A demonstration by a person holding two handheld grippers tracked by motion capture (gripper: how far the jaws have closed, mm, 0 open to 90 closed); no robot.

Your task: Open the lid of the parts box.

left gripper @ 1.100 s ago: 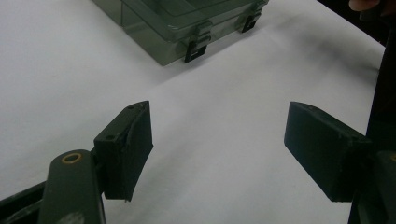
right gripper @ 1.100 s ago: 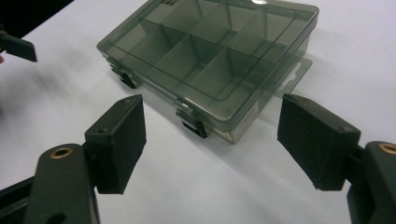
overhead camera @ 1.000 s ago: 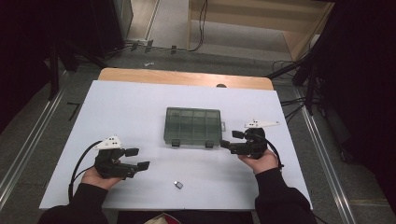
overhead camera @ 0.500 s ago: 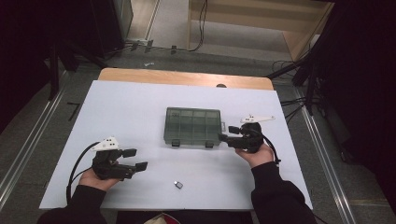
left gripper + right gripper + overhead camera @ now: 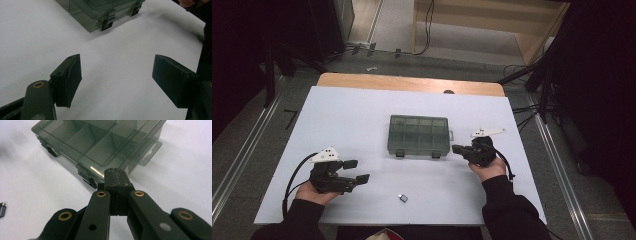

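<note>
Centrally on the white table (image 5: pixel 362 115) a translucent dark-green plastic compartment box (image 5: pixel 418 135) is set, lid shut, long axis left-right. Just right of its near-right latch the right gripper (image 5: pixel 455 148) is held, jaws pressed together, clearly nearer; the left gripper (image 5: pixel 356 170) is held wide open, well apart

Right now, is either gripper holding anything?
No. The left gripper is open over bare table, and the right gripper is shut on nothing beside the box.

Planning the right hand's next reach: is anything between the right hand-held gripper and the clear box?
Nothing visible. The right hand-held gripper, jaws shut, points at the compartment box across bare white table.
</note>
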